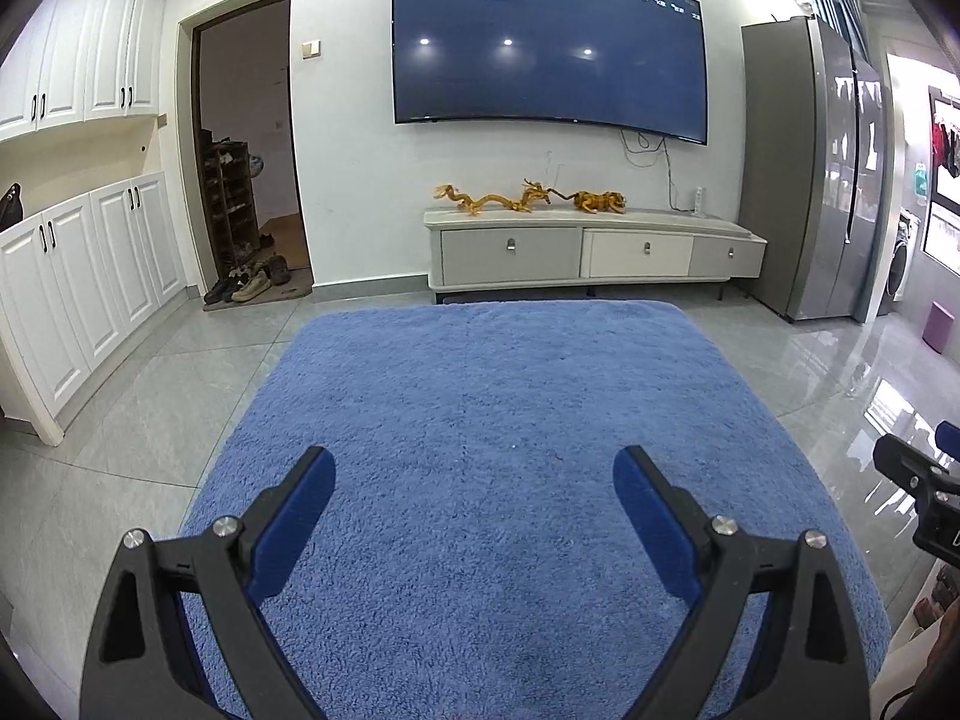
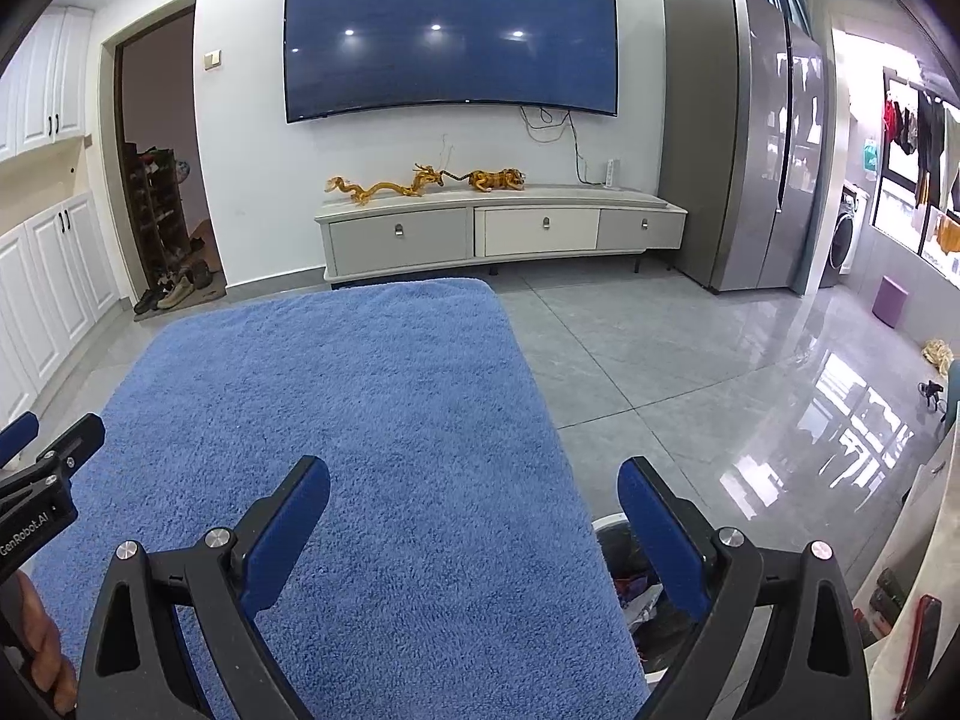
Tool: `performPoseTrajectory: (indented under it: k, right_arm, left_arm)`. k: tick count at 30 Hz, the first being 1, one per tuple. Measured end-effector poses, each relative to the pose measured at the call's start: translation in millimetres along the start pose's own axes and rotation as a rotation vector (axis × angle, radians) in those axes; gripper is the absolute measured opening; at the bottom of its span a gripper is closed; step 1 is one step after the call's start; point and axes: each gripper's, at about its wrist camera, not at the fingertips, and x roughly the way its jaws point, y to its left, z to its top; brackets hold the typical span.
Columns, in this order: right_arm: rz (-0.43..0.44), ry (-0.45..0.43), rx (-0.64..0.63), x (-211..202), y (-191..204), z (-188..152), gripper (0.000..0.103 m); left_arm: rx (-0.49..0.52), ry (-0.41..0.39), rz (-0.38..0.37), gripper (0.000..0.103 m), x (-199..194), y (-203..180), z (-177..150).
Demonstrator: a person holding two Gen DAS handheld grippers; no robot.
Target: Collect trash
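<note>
My left gripper (image 1: 474,462) is open and empty above a blue fluffy cloth surface (image 1: 510,420). My right gripper (image 2: 474,474) is open and empty over the right edge of the same blue surface (image 2: 360,396). A white-rimmed trash bin (image 2: 624,588) with a dark liner and scraps inside stands on the floor below the right gripper's right finger, partly hidden by it. No loose trash shows on the blue surface. The right gripper also shows at the right edge of the left wrist view (image 1: 918,480), and the left gripper at the left edge of the right wrist view (image 2: 42,468).
A TV (image 1: 546,54) hangs above a low cabinet (image 1: 588,252) with golden figurines (image 1: 528,198). White cupboards (image 1: 78,276) stand left, a grey fridge (image 2: 750,138) right. A purple stool (image 2: 891,300) and small items (image 2: 936,354) sit on glossy tiles.
</note>
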Motion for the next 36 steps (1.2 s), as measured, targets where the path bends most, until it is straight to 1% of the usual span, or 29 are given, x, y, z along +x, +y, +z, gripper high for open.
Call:
performPoseTrajectory:
  k: [16, 36]
  right_arm:
    - [-0.030, 0.009, 0.012, 4, -7, -1, 0.097]
    - [-0.051, 0.019, 0.028, 6, -14, 0, 0.097]
  left_arm:
    - [-0.009, 0.005, 0.021, 0.094, 4, 5, -1]
    - [0.017, 0.025, 0.011, 0.094, 7, 1, -4]
